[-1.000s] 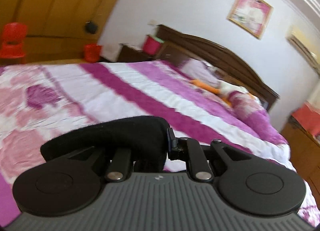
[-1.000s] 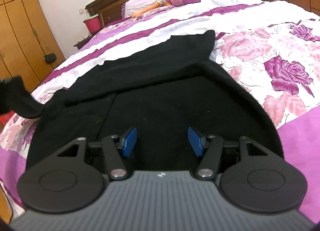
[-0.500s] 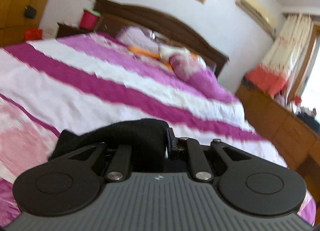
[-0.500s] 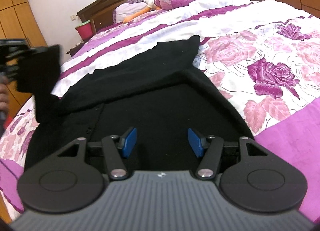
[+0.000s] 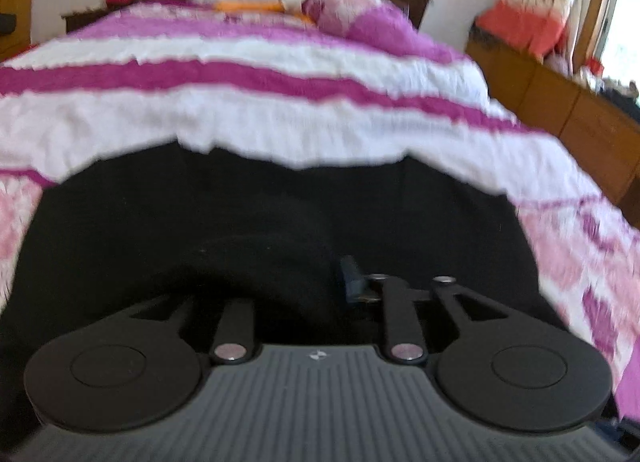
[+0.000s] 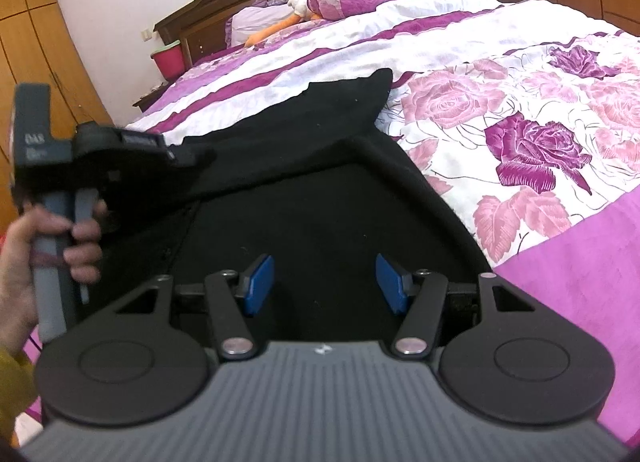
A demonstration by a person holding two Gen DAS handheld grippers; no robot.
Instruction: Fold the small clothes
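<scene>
Only the right wrist view shows the person's hand (image 6: 44,246) at left. One black garment (image 6: 320,189) lies mid-frame on the bed (image 6: 520,109); left claw (image 5: 312,282) grasps a fold, right claw (image 6: 325,282) released.

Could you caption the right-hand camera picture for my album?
Open right gripper hovers over black garment on floral bed; left gripper pinches its sleeve.

Bright daylight, glaring window (image 5: 624,17), heavy motion blur on left view, fisheye-bent edges.
</scene>
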